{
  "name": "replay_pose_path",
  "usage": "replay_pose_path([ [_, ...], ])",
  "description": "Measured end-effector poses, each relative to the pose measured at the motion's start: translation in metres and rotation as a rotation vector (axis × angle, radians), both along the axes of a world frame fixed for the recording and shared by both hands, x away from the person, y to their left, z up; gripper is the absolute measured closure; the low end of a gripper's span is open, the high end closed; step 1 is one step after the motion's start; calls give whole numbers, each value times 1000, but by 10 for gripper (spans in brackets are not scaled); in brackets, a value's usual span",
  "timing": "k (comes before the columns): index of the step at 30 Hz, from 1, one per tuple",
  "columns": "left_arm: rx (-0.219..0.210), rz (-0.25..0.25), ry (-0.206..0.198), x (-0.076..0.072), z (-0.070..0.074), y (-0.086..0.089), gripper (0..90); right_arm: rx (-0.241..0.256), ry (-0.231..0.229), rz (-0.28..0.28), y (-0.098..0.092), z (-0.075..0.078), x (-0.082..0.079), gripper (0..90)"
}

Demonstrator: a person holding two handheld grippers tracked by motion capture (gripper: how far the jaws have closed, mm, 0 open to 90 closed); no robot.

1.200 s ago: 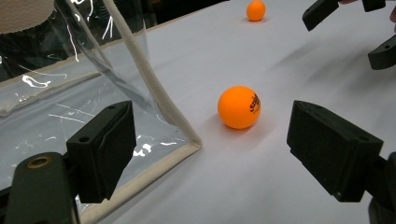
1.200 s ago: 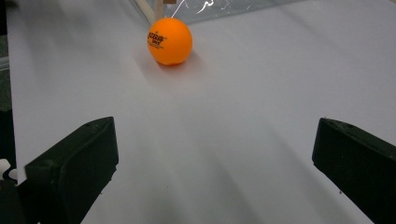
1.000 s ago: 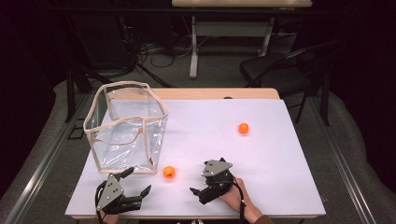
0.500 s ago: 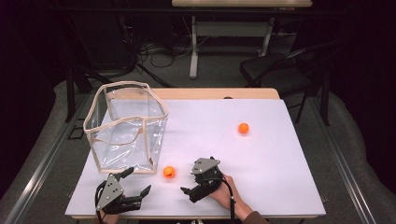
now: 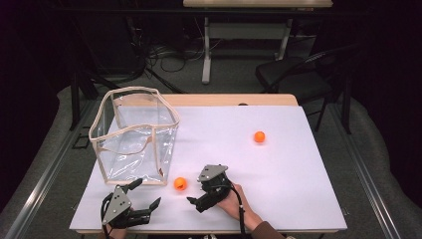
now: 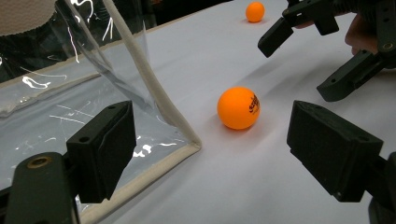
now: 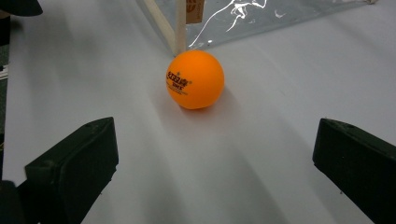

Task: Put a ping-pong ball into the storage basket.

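Right hand-held gripper (image 5: 196, 192) spread wide, empty, aimed at orange ball (image 5: 179, 183) w/ dark print, unreadable, on white surface (image 5: 288, 164) beside clear bag (image 5: 134, 134) corner. Left hand-held gripper (image 5: 144, 196) also spread, empty.

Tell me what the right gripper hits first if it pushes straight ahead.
Most likely the near orange ball, centred ahead of the open right gripper. Just behind it stands the clear bag's corner.
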State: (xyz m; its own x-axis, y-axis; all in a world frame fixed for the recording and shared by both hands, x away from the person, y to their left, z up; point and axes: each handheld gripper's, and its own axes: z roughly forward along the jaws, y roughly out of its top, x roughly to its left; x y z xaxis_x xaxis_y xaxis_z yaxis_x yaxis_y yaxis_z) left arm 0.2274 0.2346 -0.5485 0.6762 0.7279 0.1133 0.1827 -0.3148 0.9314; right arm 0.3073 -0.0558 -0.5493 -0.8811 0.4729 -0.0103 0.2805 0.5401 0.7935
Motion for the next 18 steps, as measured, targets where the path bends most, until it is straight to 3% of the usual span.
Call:
replay_pose_path([
  [7,-4,1,-2,0,0,0,158,8,1,7,8,6,5,0],
  [18,-4,1,-5,0,0,1,158,-18,5,38,31,9,12,0],
])
